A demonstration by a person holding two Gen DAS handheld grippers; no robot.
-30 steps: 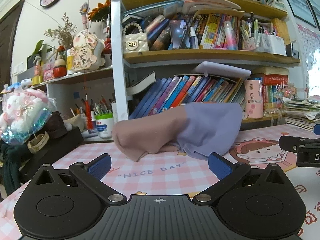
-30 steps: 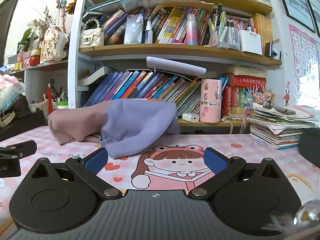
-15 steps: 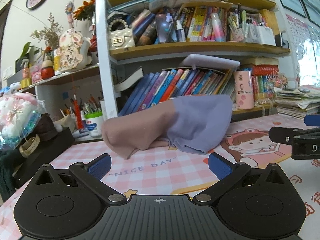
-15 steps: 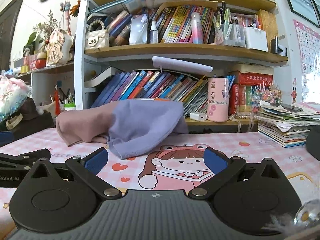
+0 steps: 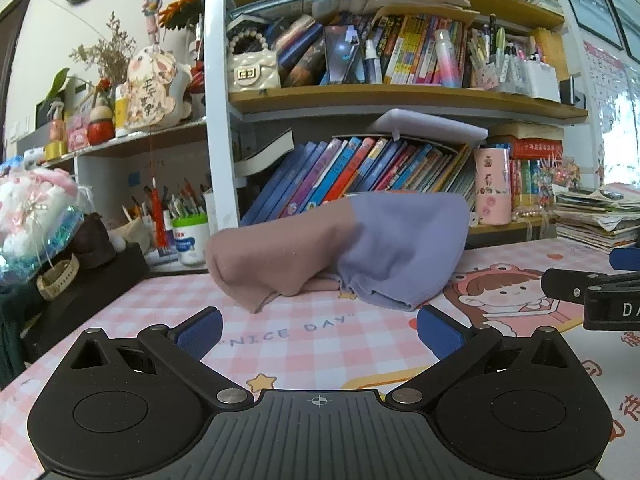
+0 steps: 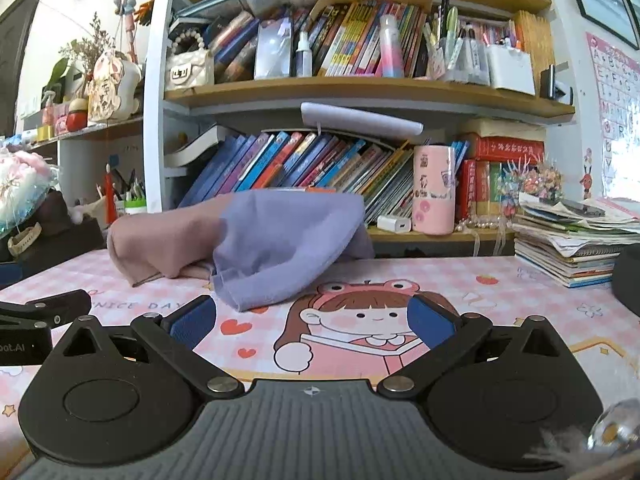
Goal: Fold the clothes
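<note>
A crumpled garment, pink on its left half point(image 5: 276, 256) and lavender on its right half point(image 5: 404, 252), lies in a heap on the pink desk mat point(image 5: 304, 332) against the bookshelf. It also shows in the right wrist view point(image 6: 276, 248). My left gripper point(image 5: 319, 326) is open and empty, low over the mat, a short way in front of the garment. My right gripper point(image 6: 312, 320) is open and empty, in front of the lavender half. The right gripper's side shows at the right edge of the left wrist view point(image 5: 592, 292); the left gripper's side shows in the right wrist view point(image 6: 36, 320).
A bookshelf point(image 5: 360, 176) full of books stands right behind the garment. A pink cup point(image 6: 434, 190) and a white charger point(image 6: 394, 224) stand on its lower ledge. A stack of papers point(image 6: 572, 240) lies at the right. Pen pots point(image 5: 188, 232) and a black box point(image 5: 80, 280) stand at the left.
Both grippers have shifted slightly, so the garment sits a little differently in each view. The garment itself has not moved, and both grippers stay open.
</note>
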